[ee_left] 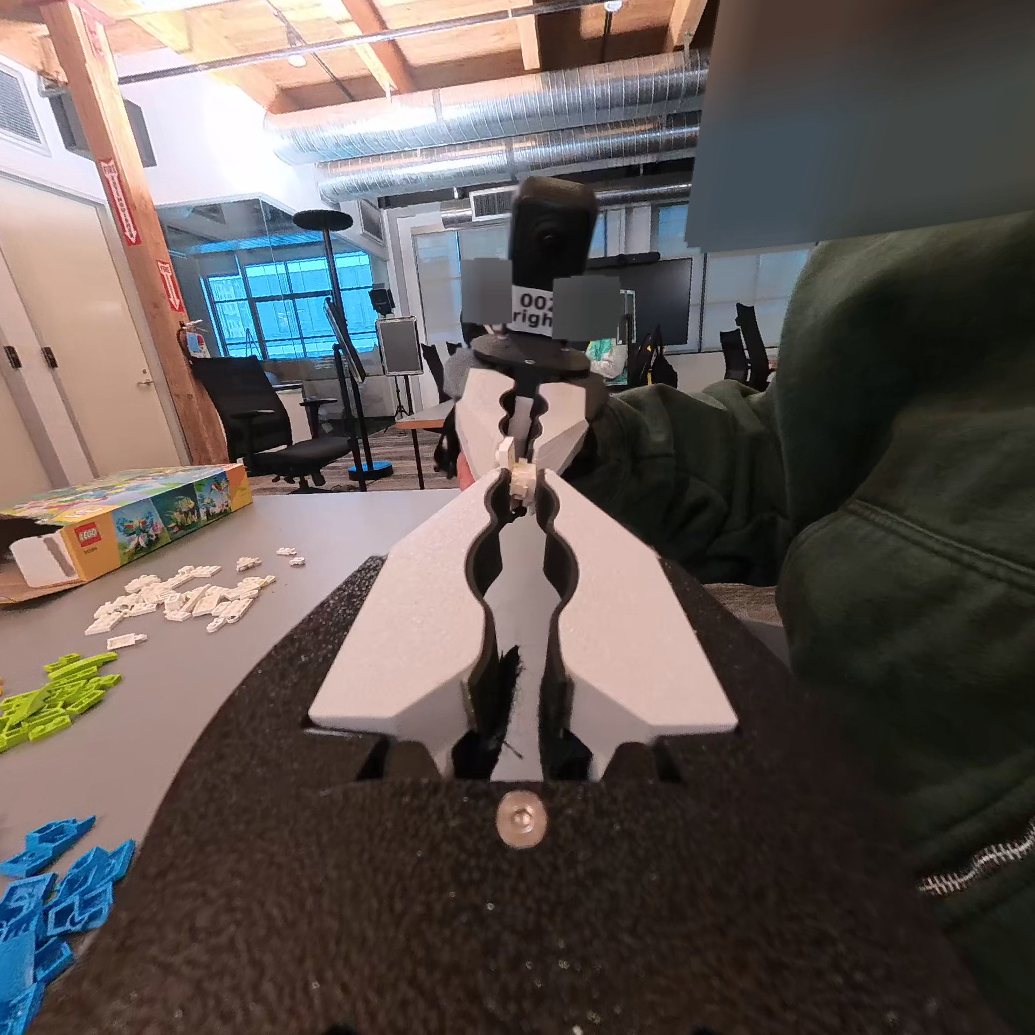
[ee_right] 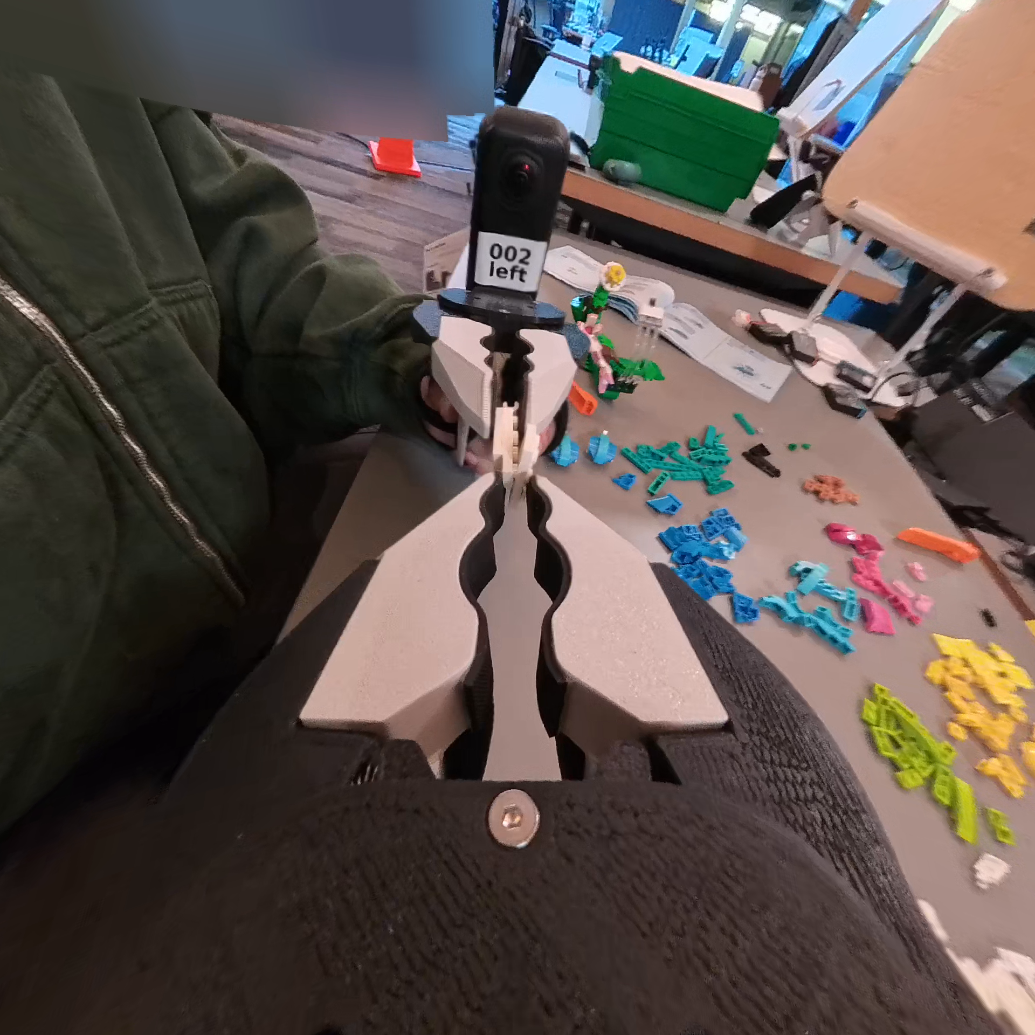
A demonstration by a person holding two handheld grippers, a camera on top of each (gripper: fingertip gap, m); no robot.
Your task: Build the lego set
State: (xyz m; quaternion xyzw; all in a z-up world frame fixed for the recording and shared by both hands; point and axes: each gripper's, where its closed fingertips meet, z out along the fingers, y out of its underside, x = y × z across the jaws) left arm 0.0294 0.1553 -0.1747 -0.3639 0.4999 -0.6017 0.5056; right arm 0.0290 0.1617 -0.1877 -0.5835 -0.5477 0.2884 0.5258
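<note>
- Left gripper [ee_left: 518, 486]: fingers drawn together on a small white piece [ee_left: 520, 485] pinched at the very tips, held in the air above the near table edge.
- Right gripper [ee_right: 512, 484]: fingers likewise closed on a white toothed piece [ee_right: 508, 442], tip to tip with the left gripper. Whether the 2 pieces are already joined cannot be told.
- Handling, as a judgement: the pieces look light, rigid and smooth, so they could twist or pop out of a tip pinch. Grip on the flat sides, leaving the studs and joining faces free, and press straight along the line of the fingers.
- Loose stock to the left of the left gripper: a white pile [ee_left: 185, 599], a lime pile [ee_left: 50, 705], a blue pile [ee_left: 50, 907], and beyond them the opened set box [ee_left: 129, 521].
- Stock to the right of the right gripper: teal pieces [ee_right: 683, 462], blue pieces [ee_right: 703, 551], pink pieces [ee_right: 873, 577], yellow pieces [ee_right: 980, 694], and a part-built green and pink model [ee_right: 607, 347] beside an open instruction booklet [ee_right: 700, 330].
- Surface: a flat grey table [ee_left: 347, 521], matte, with pieces sorted by colour.
- Room: an open office with a wooden post [ee_left: 129, 235], ceiling ducts, black chairs and, past the table, a green crate [ee_right: 683, 151].
- Person: green jacket sleeves [ee_left: 700, 448] behind both grippers.
</note>
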